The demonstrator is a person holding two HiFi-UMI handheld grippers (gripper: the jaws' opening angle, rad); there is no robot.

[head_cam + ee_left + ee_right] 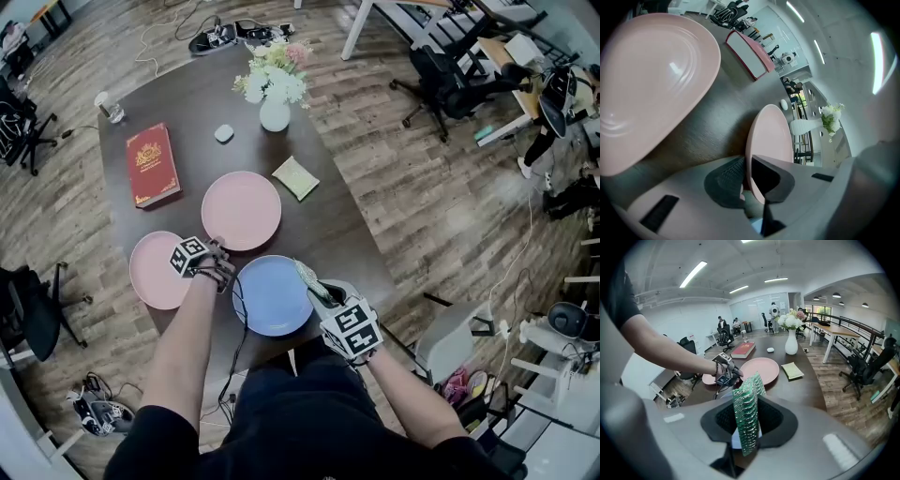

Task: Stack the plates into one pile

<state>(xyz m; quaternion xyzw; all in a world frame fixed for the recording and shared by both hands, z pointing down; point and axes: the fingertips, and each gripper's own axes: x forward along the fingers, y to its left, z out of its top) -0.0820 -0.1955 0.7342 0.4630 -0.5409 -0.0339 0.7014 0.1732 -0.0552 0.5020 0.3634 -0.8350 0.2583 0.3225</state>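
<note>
Three plates lie on the dark table (347, 225): a pink plate (242, 211) in the middle, a second pink plate (155, 272) to its left, and a blue plate (272, 298) nearest me. My left gripper (216, 247) sits at the near rim of the middle pink plate (771, 133). In the left gripper view its jaws (746, 180) pinch that rim, and the second pink plate (651, 84) fills the left. My right gripper (317, 286) hovers over the blue plate's right edge, shut on a green sponge (746, 416) that stands upright between the fingers.
A red book (152, 164), a white vase of flowers (275, 111), a small white object (224, 133) and a yellow-green cloth (296, 177) lie on the far half of the table. Office chairs and cables surround it on the wooden floor.
</note>
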